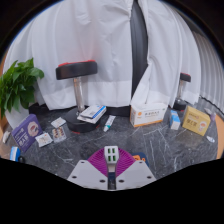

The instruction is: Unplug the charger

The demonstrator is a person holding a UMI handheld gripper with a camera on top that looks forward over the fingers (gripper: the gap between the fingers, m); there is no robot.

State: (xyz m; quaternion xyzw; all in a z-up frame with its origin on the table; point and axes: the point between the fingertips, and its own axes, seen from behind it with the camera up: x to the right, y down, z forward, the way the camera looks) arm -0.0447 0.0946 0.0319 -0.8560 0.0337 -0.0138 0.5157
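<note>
White hard plastic: that is the charger (111, 153), a small block with a grey face at its upper end, at lower centre of the frame, right at my fingertips. My gripper (111, 161) is closed onto it. The magenta pads (99, 159) converge on its two flanks and I see no gap at either side.

- Socket or strip: not visible. I cannot tell what the charger is seated in, or whether it is seated at all. No cable can be made out.
- Surface: dark marbled table (150, 150), glossy.
- Surroundings: orange-and-white box (148, 115) right of centre; yellow box (197, 122) further right; purple box (25, 130) at left; white-and-blue carton (92, 113) at centre. A plant (17, 85) stands at upper left, a stool (77, 72) beside it, and a white curtain (90, 40) across the top. All are well beyond the fingers.

Handling assessment: I judge the charger to be light and rigid, with a smooth shell that could slide under the pads. The resistance would come from the prongs, not from weight. The right hold is across the flat sides of the body, low and square, never on a cord. A straight pull along the prong axis is advised; rocking risks bending the prongs or losing the hold.
</note>
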